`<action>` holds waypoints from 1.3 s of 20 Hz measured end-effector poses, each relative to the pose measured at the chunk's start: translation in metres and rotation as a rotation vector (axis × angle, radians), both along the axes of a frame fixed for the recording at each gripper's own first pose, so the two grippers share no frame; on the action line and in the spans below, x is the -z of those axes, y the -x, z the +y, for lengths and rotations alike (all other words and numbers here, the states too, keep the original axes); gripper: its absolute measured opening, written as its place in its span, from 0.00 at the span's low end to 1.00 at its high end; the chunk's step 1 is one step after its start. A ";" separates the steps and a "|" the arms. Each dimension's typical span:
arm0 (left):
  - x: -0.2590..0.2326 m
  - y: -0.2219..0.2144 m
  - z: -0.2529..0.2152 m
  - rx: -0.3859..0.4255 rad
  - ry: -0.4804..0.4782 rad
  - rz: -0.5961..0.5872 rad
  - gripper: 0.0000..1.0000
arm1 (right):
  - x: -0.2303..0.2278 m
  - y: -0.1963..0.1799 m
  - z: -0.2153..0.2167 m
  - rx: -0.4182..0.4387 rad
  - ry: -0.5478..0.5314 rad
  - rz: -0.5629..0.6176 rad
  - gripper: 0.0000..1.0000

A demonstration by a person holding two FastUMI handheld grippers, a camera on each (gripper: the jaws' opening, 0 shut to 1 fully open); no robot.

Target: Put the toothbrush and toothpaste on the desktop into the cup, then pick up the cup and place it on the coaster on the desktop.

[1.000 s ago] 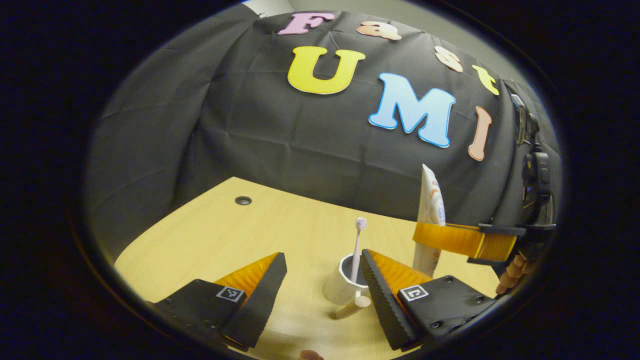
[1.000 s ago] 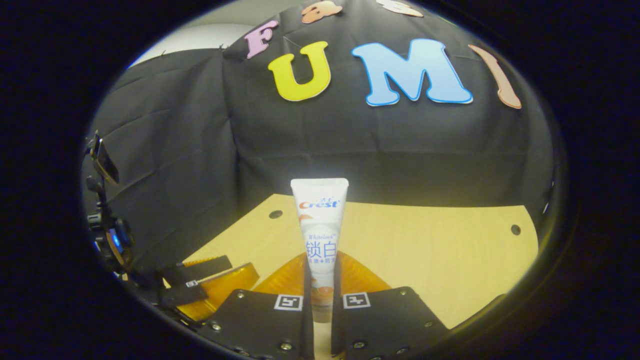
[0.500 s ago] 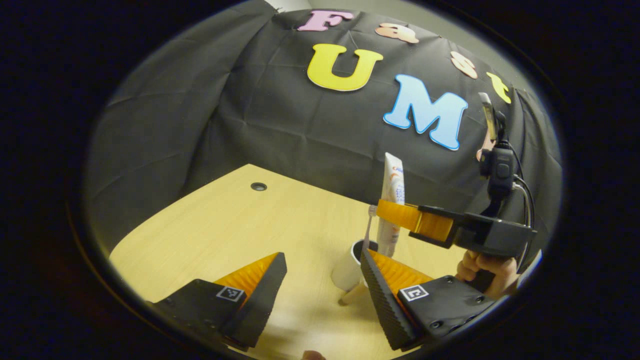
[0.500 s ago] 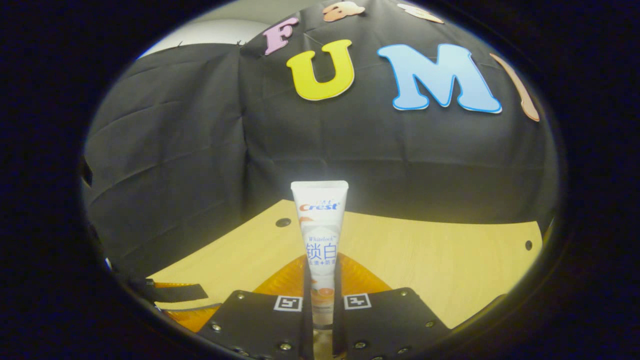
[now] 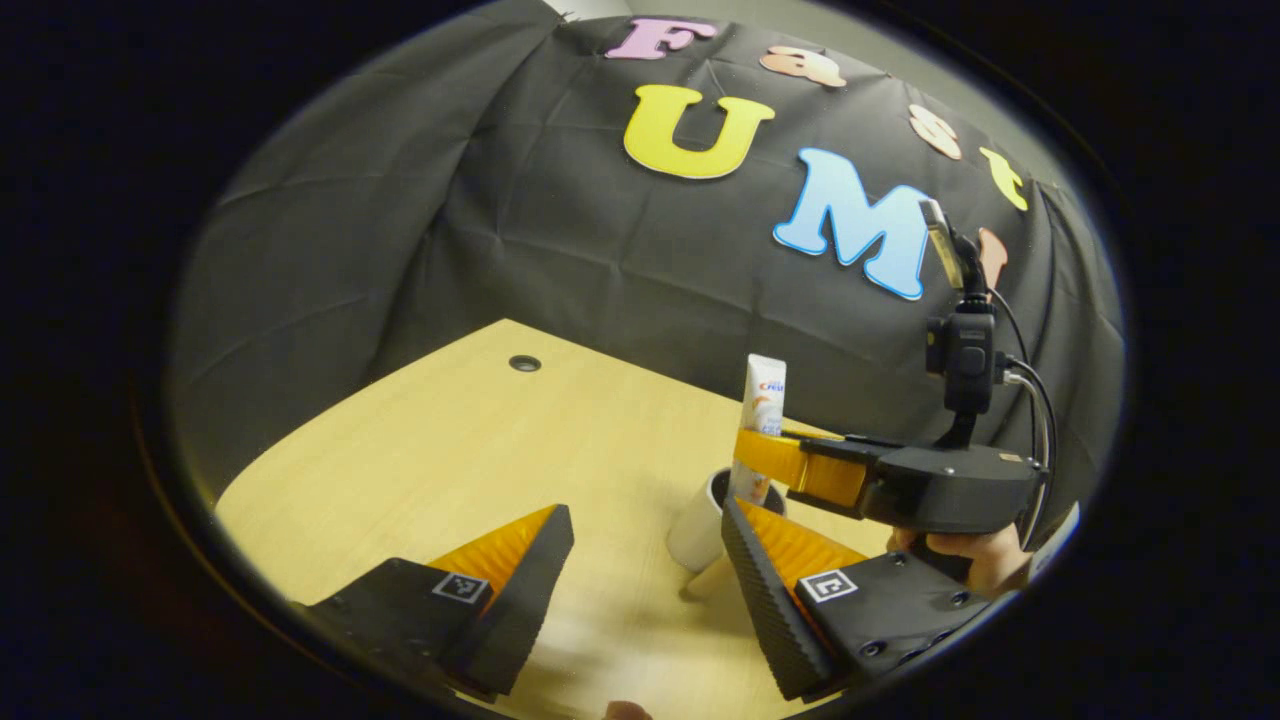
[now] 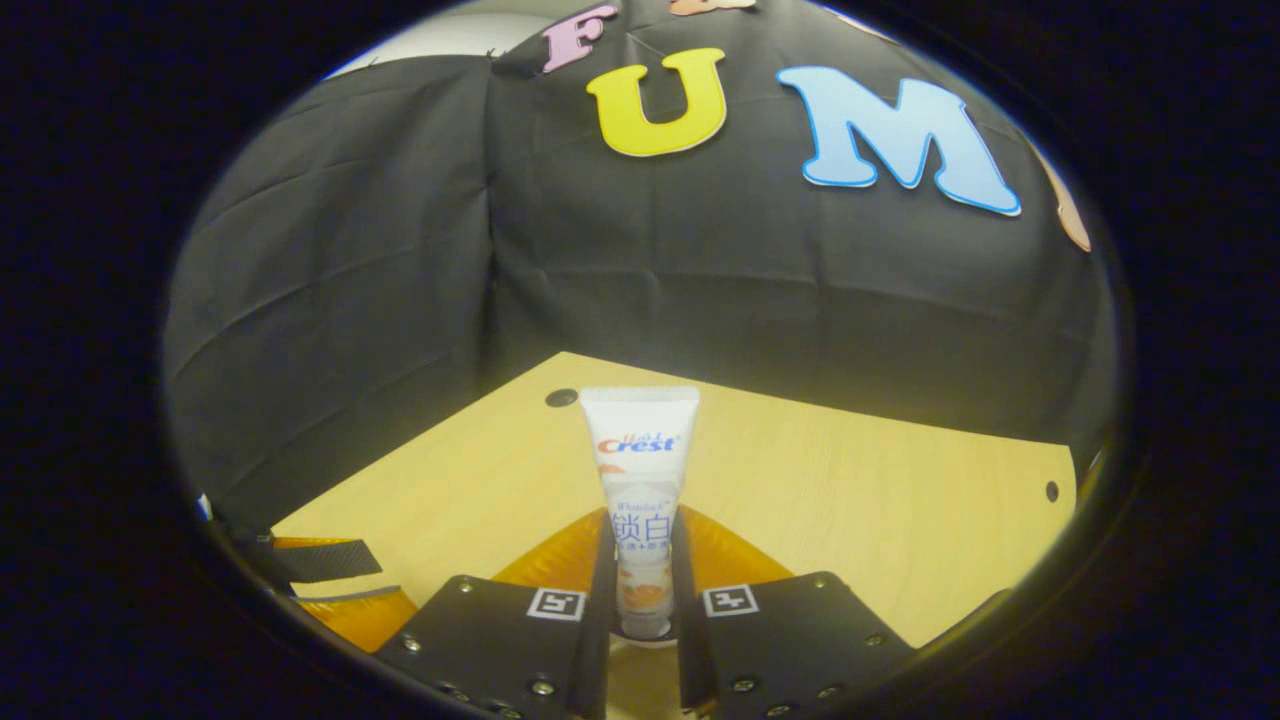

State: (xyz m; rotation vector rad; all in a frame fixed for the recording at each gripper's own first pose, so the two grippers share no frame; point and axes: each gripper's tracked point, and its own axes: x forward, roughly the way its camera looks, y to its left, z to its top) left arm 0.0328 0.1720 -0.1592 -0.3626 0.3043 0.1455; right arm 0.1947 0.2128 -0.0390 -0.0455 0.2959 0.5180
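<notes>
left gripper view, right of centre: right gripper (image 5: pixel 765 462) clamped on toothpaste (image 5: pixel 762 420), lowering it into cup (image 5: pixel 697 530); left gripper (image 5: pixel 640 570) spread, empty. toothbrush hidden, coaster unseen. still ahead: release, cup move.

Both views low over the desk (image 5: pixel 450 450), facing the wall, sharing the toothpaste (image 6: pixel 640 470).

I see a white toothpaste tube (image 6: pixel 640 480) with red and blue lettering and an orange patch low down. The cup (image 5: pixel 697 528) is white (dark inside). The bench (image 6: pixel 880 500) is pale yellow wood grain, with small dark round holes (image 6: pixel 561 398).
</notes>
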 end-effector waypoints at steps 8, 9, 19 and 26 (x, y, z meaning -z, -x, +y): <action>-0.004 0.006 -0.006 0.012 -0.010 0.000 0.94 | -0.020 0.019 -0.013 0.018 -0.014 -0.044 0.78; -0.004 0.006 -0.009 0.020 -0.013 0.001 0.97 | -0.024 0.022 -0.016 0.022 -0.026 -0.049 0.78; -0.005 -0.018 -0.050 0.146 -0.058 0.058 0.96 | -0.049 0.062 -0.094 0.144 -0.076 -0.075 0.78; 0.028 -0.046 -0.088 0.280 -0.044 0.216 0.97 | -0.041 0.082 -0.162 0.256 -0.079 -0.033 0.78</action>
